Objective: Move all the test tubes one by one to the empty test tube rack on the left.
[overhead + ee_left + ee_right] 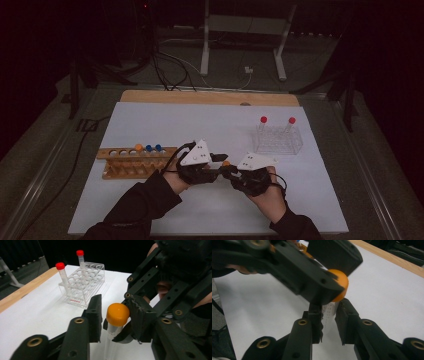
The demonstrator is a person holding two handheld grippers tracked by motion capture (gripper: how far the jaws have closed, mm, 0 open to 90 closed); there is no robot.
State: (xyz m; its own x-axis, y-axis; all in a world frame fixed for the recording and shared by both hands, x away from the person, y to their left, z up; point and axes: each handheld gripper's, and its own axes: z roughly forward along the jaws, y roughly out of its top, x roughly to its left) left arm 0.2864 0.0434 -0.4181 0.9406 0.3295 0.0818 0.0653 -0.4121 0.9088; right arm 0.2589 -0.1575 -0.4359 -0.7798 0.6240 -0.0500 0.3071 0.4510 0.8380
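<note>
Both tools met over the bench (150, 120): the right tool (231, 172) clenched the orange-capped tube (117, 315), the left tool (218, 159) stood released around its cap. Clear rack (278, 139) behind, wooden rack (135, 161) leftward.

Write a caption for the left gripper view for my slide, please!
Two grippers meet at an orange-capped tube, with a clear rack behind.

Black jaws, brass rivets, dark sleeves (135, 205)
</note>
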